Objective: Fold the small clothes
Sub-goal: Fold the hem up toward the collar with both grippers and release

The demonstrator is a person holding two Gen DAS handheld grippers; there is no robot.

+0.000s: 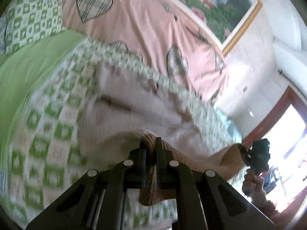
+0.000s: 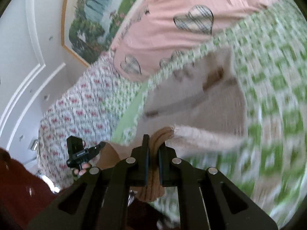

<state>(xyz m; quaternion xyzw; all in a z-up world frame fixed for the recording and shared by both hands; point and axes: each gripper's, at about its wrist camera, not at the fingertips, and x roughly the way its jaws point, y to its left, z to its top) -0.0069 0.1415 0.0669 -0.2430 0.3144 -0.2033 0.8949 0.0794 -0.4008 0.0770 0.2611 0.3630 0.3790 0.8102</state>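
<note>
left wrist view: beige garment (image 1: 149, 172) is pinched in the closed jaws of both left gripper (image 1: 150, 145) and right gripper (image 2: 154, 143).

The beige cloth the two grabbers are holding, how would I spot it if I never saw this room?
Find the bed with the green-and-white checked quilt. Lying on it is a beige garment, its near edge pinched by the left gripper and the right gripper. It is the only plain, unpatterned cloth there.
</note>
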